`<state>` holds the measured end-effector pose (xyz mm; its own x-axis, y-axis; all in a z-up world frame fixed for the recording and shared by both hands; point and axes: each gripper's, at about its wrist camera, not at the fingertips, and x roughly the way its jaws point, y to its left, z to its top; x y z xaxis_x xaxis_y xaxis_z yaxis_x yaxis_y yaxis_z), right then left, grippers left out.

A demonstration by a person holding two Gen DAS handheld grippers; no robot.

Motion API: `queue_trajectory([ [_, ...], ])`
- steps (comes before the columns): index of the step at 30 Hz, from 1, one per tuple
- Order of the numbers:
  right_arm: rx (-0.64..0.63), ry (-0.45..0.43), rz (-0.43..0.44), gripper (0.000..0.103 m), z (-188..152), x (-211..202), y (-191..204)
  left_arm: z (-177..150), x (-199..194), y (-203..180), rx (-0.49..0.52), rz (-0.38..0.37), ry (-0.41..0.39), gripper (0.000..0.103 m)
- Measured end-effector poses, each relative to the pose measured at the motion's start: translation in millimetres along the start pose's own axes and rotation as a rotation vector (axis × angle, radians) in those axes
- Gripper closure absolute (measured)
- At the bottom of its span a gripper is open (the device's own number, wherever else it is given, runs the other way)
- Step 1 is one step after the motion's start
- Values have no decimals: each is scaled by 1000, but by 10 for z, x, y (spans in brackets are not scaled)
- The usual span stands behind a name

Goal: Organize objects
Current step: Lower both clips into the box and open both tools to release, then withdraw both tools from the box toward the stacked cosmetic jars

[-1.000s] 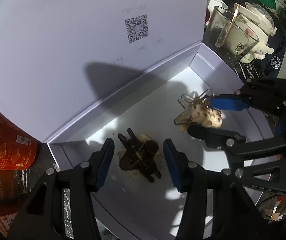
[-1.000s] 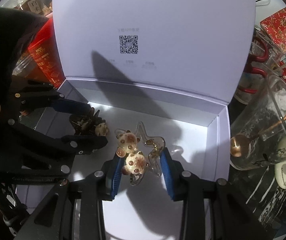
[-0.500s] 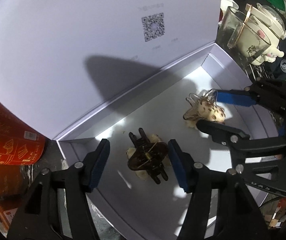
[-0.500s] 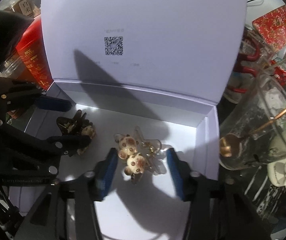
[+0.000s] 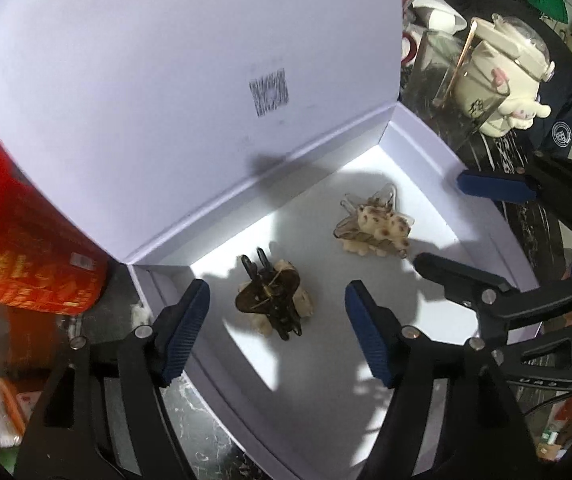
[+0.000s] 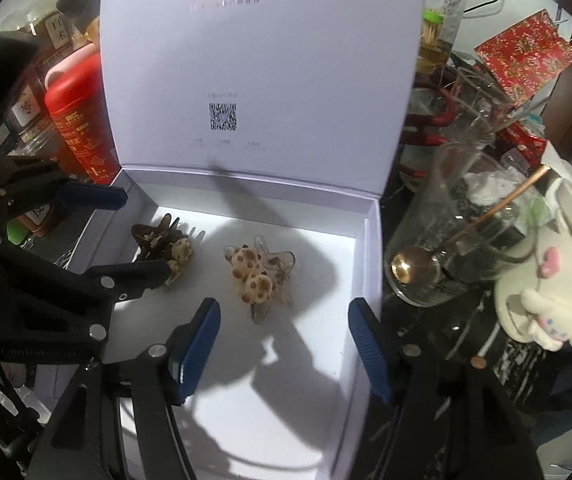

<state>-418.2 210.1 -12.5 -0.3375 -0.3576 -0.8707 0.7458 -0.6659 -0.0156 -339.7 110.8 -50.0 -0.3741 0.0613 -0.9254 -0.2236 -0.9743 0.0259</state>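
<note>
Left tool, right tool angled steeply down over white box, jaws just opened, empty.

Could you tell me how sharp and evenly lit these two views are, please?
Left wrist view: motion-blurred, the QR code on the lid smeared, the red canister streaked. Right wrist view: sharp, its QR code crisp. In both, hard light and dark shadows fall across the white box floor; fisheye curves the edges.

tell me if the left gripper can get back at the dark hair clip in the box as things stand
Probably yes: the left gripper has just been opening, and the dark hair clip lies free on the white box floor below it, nothing between.
</note>
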Motion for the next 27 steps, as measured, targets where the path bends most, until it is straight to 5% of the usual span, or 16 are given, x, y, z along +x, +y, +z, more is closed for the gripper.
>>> queue_trajectory([
  [9,14,-21,-62,32,-97,-532,149,48,-346,-218,73,40,-65,33],
  [27,21,-32,-70,28,-312,-1144,444,-87,-924,-391,17,57,-113,32],
])
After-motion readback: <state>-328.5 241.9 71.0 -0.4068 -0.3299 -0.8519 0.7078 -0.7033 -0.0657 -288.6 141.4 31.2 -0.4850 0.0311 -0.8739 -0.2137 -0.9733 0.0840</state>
